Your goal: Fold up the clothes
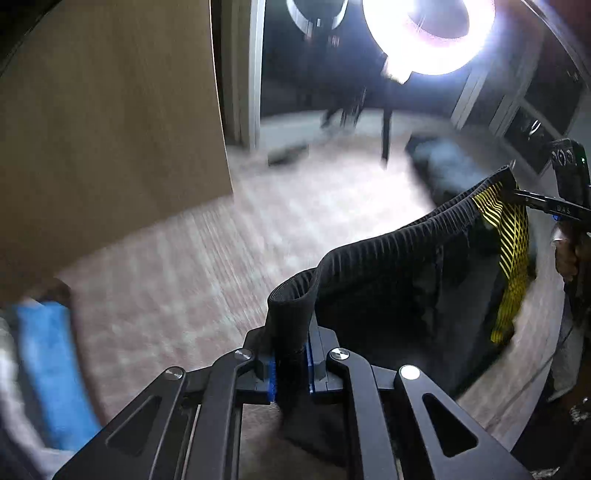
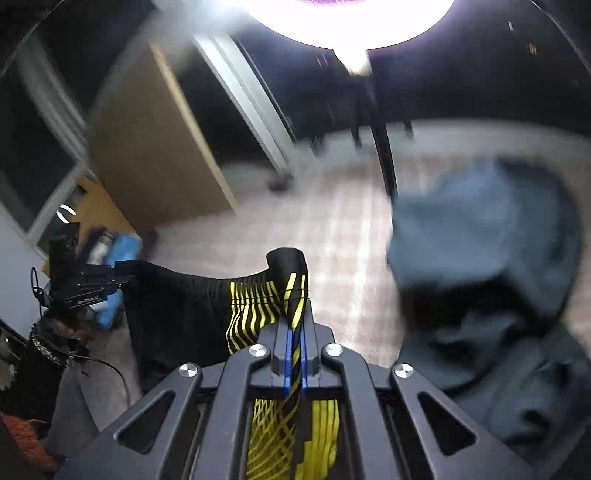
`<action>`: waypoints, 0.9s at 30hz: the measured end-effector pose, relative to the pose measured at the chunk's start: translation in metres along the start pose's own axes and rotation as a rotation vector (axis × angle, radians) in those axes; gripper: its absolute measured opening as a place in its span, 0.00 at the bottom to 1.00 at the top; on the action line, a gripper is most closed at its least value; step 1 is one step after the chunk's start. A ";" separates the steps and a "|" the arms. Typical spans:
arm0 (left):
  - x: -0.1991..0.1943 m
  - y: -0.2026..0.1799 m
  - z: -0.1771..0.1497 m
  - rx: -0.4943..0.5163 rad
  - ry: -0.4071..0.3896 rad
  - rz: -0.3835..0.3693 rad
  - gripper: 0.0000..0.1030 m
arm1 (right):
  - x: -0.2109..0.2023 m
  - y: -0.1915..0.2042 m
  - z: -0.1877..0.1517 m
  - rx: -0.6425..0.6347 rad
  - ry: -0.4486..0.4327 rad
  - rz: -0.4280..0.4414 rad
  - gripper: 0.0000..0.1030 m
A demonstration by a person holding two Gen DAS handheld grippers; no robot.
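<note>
ribbed black cloth shorts — matt black gripper, shiny rivets.

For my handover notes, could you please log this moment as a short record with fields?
garment: black shorts with a yellow-striped side panel, held up in the air
left claw: shut on the waistband's plain black end
right claw: shut on the waistband at the yellow panel
waistband: sags slightly between the claws
surface below: light table
also on table: dark grey garment, crumpled
lighting: ring lamp, very bright
image: motion-blurred
</note>
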State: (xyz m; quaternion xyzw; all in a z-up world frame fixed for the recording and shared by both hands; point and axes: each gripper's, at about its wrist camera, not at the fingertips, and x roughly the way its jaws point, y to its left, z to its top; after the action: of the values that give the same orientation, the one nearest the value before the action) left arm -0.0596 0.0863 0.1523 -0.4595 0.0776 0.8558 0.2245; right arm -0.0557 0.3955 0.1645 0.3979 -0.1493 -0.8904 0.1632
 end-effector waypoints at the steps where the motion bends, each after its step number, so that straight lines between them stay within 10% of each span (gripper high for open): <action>1: -0.022 -0.003 0.006 0.006 -0.038 0.011 0.10 | -0.022 0.012 0.007 -0.023 -0.046 0.008 0.03; 12: -0.265 -0.049 0.030 0.149 -0.409 0.158 0.10 | -0.228 0.150 0.043 -0.282 -0.468 0.019 0.03; 27: -0.382 -0.092 -0.012 0.252 -0.480 0.331 0.13 | -0.330 0.235 -0.012 -0.432 -0.626 -0.009 0.03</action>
State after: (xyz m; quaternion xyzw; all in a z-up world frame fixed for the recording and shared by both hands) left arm 0.1732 0.0441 0.4659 -0.1942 0.2014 0.9484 0.1491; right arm 0.2016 0.3175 0.4678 0.0640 0.0011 -0.9805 0.1858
